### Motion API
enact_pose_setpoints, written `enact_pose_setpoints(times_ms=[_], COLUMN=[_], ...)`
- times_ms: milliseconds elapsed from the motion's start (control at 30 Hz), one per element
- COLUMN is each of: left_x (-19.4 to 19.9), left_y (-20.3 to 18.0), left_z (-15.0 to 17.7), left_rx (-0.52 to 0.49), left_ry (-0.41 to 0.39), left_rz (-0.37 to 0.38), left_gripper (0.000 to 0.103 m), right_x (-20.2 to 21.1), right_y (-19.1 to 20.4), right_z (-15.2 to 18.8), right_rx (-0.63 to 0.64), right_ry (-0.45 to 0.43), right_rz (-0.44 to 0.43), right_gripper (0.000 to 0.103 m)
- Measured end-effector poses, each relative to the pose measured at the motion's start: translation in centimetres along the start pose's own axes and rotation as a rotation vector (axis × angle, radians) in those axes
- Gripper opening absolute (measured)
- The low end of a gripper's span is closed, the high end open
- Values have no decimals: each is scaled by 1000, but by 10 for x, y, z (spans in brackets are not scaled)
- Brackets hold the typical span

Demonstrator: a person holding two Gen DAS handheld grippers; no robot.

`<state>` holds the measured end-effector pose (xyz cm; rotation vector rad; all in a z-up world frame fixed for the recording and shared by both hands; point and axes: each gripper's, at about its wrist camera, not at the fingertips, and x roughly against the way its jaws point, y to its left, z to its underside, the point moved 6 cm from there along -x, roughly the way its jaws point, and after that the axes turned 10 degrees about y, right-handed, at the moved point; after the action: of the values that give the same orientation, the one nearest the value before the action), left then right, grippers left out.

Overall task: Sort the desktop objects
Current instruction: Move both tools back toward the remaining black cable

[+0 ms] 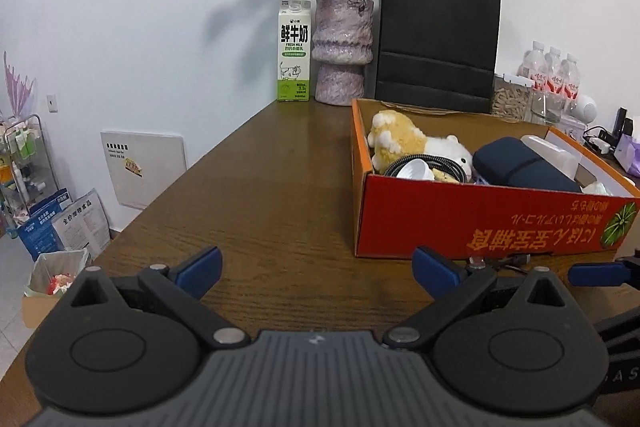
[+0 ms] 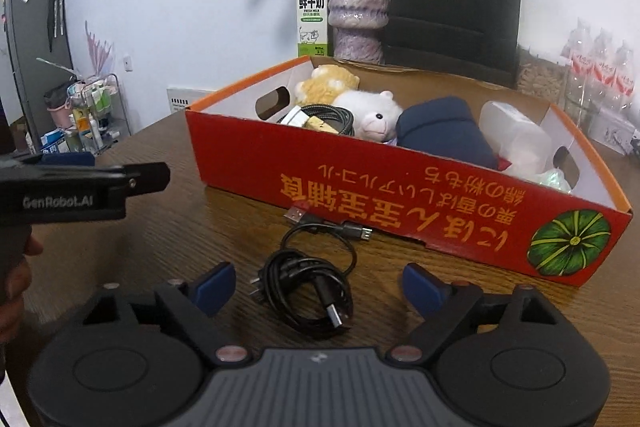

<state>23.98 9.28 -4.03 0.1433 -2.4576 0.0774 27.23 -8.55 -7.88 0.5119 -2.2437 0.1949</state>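
The black cable [image 2: 308, 291] lies coiled on the worktop [image 2: 160, 247] just in front of the red box [image 2: 400, 203], between the spread fingers of the right tool [image 2: 316, 285], untouched; this placement suits a pinch. The box holds plush toys [image 2: 376, 117], a navy pouch [image 2: 444, 131], a braided cable [image 2: 332, 117] and a clear container [image 2: 516, 135]; the left tool [image 1: 316, 269], left of the box, is likewise spread, holding nothing.

Water bottles [image 2: 600, 67] blurred at right edge

The left gripper [image 1: 316, 273] fills the lower frame, jaws wide apart, nothing between. The right gripper [image 2: 318, 289] also stands wide, lower centre.
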Motion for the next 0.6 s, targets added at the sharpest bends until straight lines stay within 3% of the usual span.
enact_pose_setpoints(times_ms=[133,400,600], left_x=[-1,-3,1], left_y=[-2,-7,-12], left_z=[3,5,6], left_rx=[-1,-13,-23], left_ry=[9,21,21], left_rz=[9,18,20], left_gripper=[103,103,103], right_x=[-2,-1,3], right_y=[1,2,0], right_z=[1,2,3], right_rx=[2,6,-5], right_ry=[11,16,8], right_rz=[-9,-20,-27], right_gripper=[84,52,51])
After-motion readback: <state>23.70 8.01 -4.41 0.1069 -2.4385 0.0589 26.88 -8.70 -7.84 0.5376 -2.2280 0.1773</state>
